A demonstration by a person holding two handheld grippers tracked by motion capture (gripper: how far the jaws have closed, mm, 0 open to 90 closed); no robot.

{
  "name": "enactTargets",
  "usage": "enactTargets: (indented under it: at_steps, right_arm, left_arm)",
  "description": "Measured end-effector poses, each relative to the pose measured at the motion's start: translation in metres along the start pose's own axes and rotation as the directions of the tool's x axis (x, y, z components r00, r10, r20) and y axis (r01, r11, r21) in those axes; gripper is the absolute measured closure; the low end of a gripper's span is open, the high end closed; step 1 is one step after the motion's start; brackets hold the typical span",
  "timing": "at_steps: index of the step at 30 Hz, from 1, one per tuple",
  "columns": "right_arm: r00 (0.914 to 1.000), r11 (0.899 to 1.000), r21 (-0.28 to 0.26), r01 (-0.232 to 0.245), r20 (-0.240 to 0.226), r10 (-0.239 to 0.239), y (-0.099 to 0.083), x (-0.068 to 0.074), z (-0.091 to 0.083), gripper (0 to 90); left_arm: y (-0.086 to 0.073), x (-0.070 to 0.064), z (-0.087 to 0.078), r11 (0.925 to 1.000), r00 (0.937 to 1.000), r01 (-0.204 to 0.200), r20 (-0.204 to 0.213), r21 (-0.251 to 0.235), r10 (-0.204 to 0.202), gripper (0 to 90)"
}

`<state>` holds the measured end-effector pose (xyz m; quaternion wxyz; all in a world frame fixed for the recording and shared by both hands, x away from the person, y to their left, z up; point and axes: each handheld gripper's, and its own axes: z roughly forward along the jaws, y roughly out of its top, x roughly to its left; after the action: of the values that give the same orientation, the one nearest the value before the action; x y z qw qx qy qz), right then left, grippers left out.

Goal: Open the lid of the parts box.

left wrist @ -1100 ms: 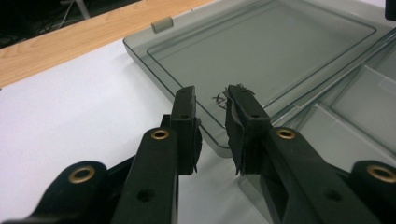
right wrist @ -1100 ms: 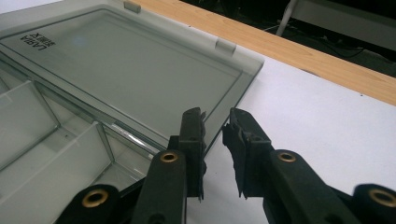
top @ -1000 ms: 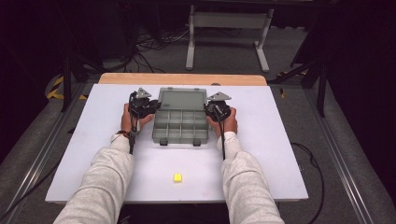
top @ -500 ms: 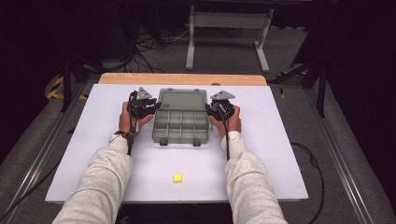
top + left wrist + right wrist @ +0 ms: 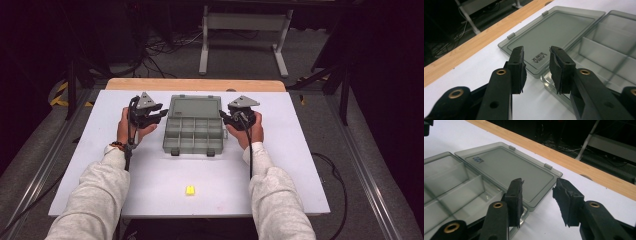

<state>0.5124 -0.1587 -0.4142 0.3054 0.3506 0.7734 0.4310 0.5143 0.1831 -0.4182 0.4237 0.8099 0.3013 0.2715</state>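
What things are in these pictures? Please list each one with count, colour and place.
box: 1, clear grey, table centre, open and empty
lid: 1, grey, flat behind the box
block: 1, yellow, near table edge
table: 1, white with a wooden far edge
stand: 1, pale grey, floor behind table
left gripper: 1, black, left of box, open
right gripper: 1, black, right of box, open
sleeves: 2, light grey, bottom

We see the open organiser box and its flat-lying lid blocking the table's centre between both grippers, while bare surface stays passable either side and nearer us, save one small yellow block.
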Motion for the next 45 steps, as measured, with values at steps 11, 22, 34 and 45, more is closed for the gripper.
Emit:
enactTargets:
  at_steps: [11, 22, 34, 45]
  right_arm:
    - [0.9976, 0.999, -0.036, 0.036, -0.058, -0.039, 0.004, 0.015, -0.021, 53.5]
    - [0.9918, 0.994, -0.079, 0.079, -0.095, -0.086, 0.003, 0.025, -0.044, 48.0]
    - [0.9834, 0.988, -0.122, 0.099, -0.140, -0.116, -0.006, 0.039, -0.065, 41.9]
    - [0.9739, 0.984, -0.140, 0.107, -0.184, -0.132, -0.015, 0.048, -0.081, 30.8]
  left_arm:
    - [0.002, -0.009, -0.030, 0.9960, 0.9966, -0.079, 0.021, -0.042, 0.080, 62.2]
    - [-0.004, -0.019, -0.054, 0.9888, 0.9902, -0.134, 0.031, -0.065, 0.136, 57.0]
    - [-0.011, -0.039, -0.073, 0.9773, 0.9807, -0.182, 0.053, -0.109, 0.188, 48.9]
    - [-0.025, -0.055, -0.090, 0.9671, 0.9730, -0.217, 0.051, -0.132, 0.225, 36.0]
